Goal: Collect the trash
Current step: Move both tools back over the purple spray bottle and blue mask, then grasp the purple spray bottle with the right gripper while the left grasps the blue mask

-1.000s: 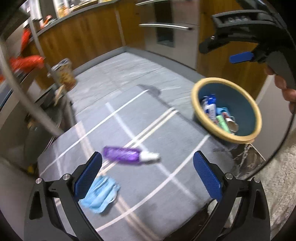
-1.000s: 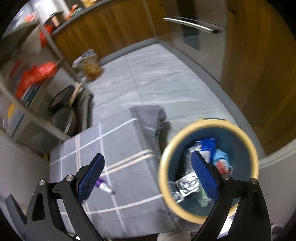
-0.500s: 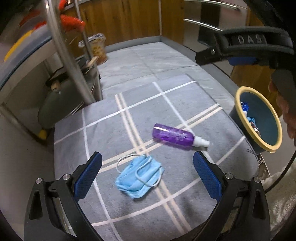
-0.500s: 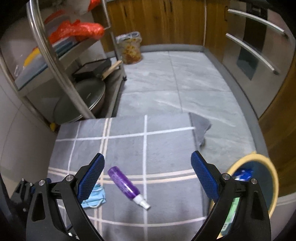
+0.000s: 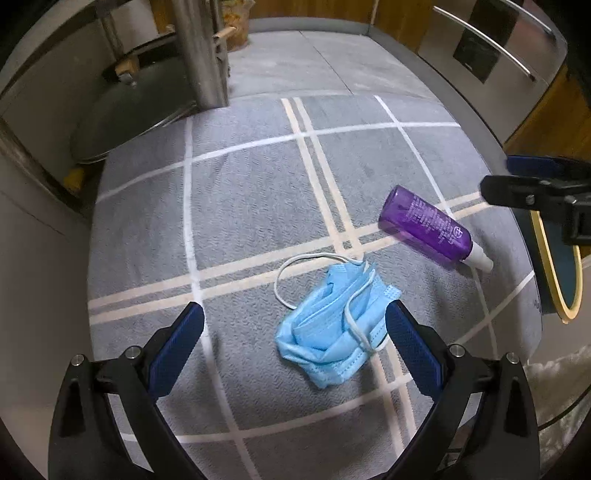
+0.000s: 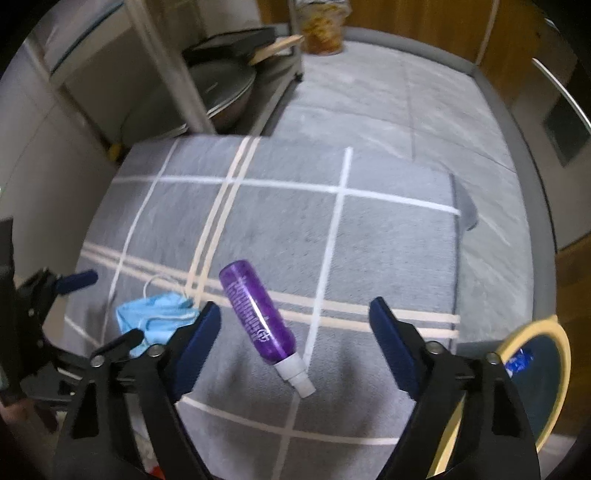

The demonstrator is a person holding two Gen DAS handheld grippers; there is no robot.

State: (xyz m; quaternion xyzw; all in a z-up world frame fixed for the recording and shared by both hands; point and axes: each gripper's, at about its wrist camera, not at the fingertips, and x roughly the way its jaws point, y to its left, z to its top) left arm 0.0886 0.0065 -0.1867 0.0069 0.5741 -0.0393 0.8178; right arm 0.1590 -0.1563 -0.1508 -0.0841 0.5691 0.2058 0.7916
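A crumpled blue face mask point(image 5: 334, 321) lies on the grey checked cloth point(image 5: 258, 192), just ahead of my open, empty left gripper point(image 5: 293, 341) and nearer its right finger. A purple spray bottle point(image 5: 430, 225) lies on its side to the mask's right. In the right wrist view the bottle point(image 6: 260, 317) lies between the fingers of my open, empty right gripper point(image 6: 295, 332), white nozzle toward me, with the mask point(image 6: 155, 317) at its left. The yellow-rimmed blue bin point(image 6: 535, 373) holding trash stands at the cloth's right edge; it also shows in the left wrist view point(image 5: 557, 273).
A metal rack post point(image 5: 203, 55) and a large pan lid point(image 5: 129, 107) stand at the cloth's far left. Grey floor tiles point(image 6: 388, 107), wooden cabinets and steel appliance handles point(image 5: 484, 40) lie beyond. A snack bag point(image 6: 323, 26) stands on the floor far back.
Both grippers have swung left from the bin and come down toward the cloth. The mask now lies close before the left gripper, the bottle between the right gripper's fingers.
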